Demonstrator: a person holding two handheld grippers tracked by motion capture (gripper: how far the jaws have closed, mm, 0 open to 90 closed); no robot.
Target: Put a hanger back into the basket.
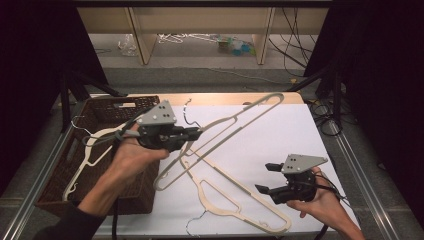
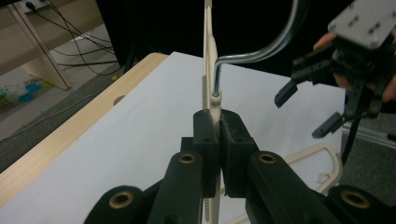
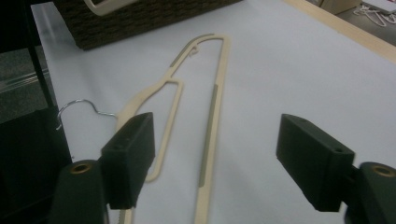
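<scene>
My left gripper [image 1: 197, 134] is shut on the neck of a cream hanger [image 1: 226, 141], held tilted above the white sheet. In the left gripper view the jaws pinch that hanger [image 2: 212, 109] just below its metal hook [image 2: 261, 53]. A second cream hanger [image 1: 212, 202] lies flat on the sheet near the front edge. My right gripper [image 1: 265, 177] hovers at the front right, open, with nothing between its jaws. In the right gripper view the open gripper [image 3: 215, 154] looks over the flat hanger [image 3: 210, 116] and its wire hook [image 3: 79, 105].
A brown wicker basket [image 1: 120, 100] stands at the left with another cream hanger [image 1: 92, 145] inside. The white sheet [image 1: 280, 135] covers the wooden table. Cables run along the right side. The right gripper [image 2: 308, 107] appears far off in the left gripper view.
</scene>
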